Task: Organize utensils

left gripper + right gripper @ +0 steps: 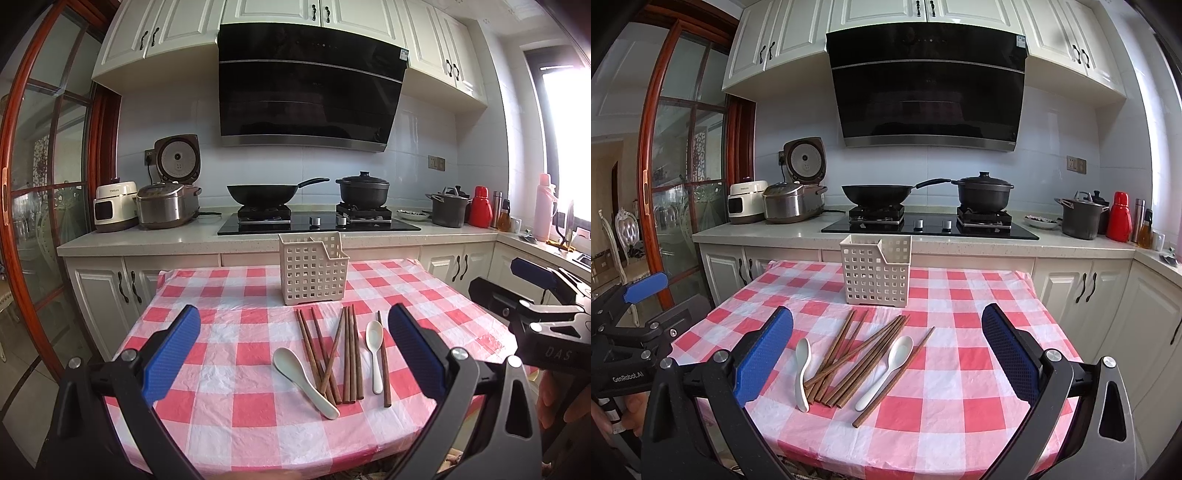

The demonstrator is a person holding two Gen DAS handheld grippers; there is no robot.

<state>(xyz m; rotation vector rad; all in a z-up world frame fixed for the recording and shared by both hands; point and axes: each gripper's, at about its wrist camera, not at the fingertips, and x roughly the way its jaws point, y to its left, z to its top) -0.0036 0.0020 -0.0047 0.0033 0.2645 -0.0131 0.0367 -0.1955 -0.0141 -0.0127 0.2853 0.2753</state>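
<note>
Your left claw (293,350) hangs wide open over the near edge of the bench (461,317), gripping nothing, so you have room to choose.

Furthest left lies a white spoon (304,382), bowl toward the holder, handle running to the near edge. Its handle looks close to the first sticks, so I'd come down across the handle's middle, one pad each side, and lift straight up before travelling.

Next along, the chopsticks (334,356): a loose fan of brown sticks, several crossed over one another. My read is that grabbing the whole bundle will scatter it. Take the outermost stick, or a pair lying parallel, and close across their width, not along it.

Then the second spoon (375,349), smaller, lying just beside a lone chopstick (384,363) on its right; from here I can't tell whether they touch. That pair sits nearest your right claw (886,350), which is also spread wide and empty, so give it that end of the row.

Everything goes into the white slotted basket (314,271), standing upright behind the pile toward the stove. It looks light and could slide or tip if nudged, so drop each piece in from above, handle down, and release only once the tip is past the rim.
</note>
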